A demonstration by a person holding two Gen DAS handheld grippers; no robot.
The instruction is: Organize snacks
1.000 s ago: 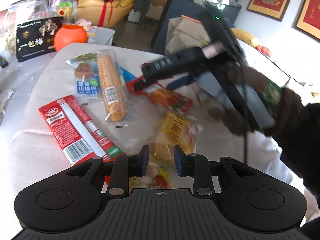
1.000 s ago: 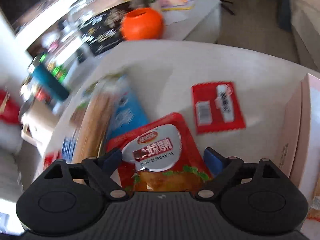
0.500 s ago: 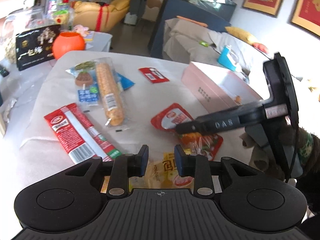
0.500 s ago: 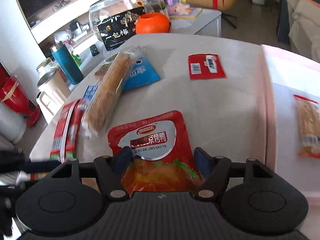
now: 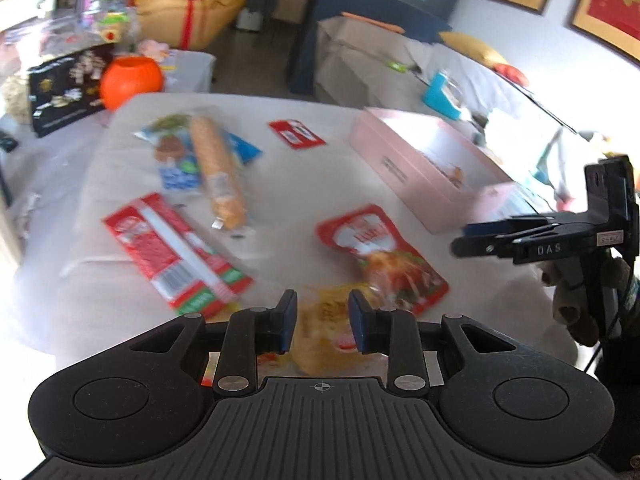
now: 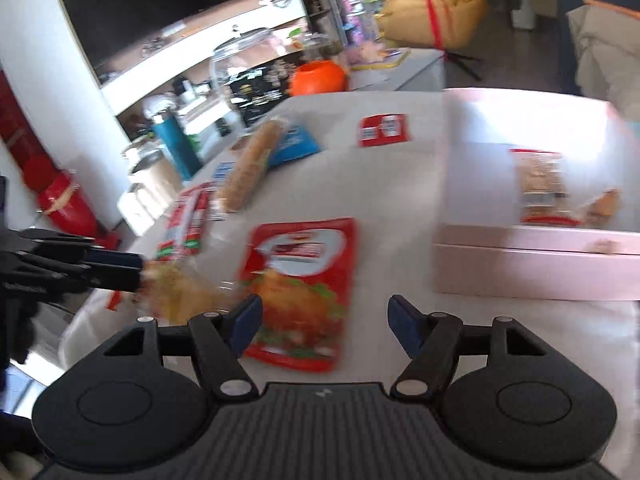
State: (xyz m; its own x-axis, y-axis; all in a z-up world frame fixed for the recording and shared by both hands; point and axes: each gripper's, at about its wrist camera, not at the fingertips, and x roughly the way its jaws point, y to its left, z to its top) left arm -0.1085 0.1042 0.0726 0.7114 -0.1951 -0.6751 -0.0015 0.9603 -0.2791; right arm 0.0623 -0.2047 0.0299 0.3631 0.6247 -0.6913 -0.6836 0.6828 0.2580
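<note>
My left gripper (image 5: 322,322) is shut on a yellow snack bag (image 5: 325,336), which also shows in the right wrist view (image 6: 180,292). My right gripper (image 6: 325,322) is open and empty, pulled back above the near end of a red roast-duck pouch (image 6: 302,284) lying flat on the table; the pouch also shows in the left wrist view (image 5: 380,256). An open pink box (image 5: 420,168) stands to the right, with a snack pack (image 6: 540,184) inside. A long red packet (image 5: 176,256), a biscuit roll (image 5: 218,172), blue packets (image 5: 176,168) and a small red packet (image 5: 296,134) lie on the table.
An orange pumpkin bowl (image 5: 130,80) and a black box (image 5: 64,84) stand on a side table at the far left. A teal bottle (image 6: 176,148), jars and a red canister (image 6: 60,196) stand off the table's left edge. The white table (image 5: 300,184) ends near me.
My right gripper has let go of the red pouch, opened wider and drawn back to the right. My left gripper has pulled back a little with the yellow bag.
</note>
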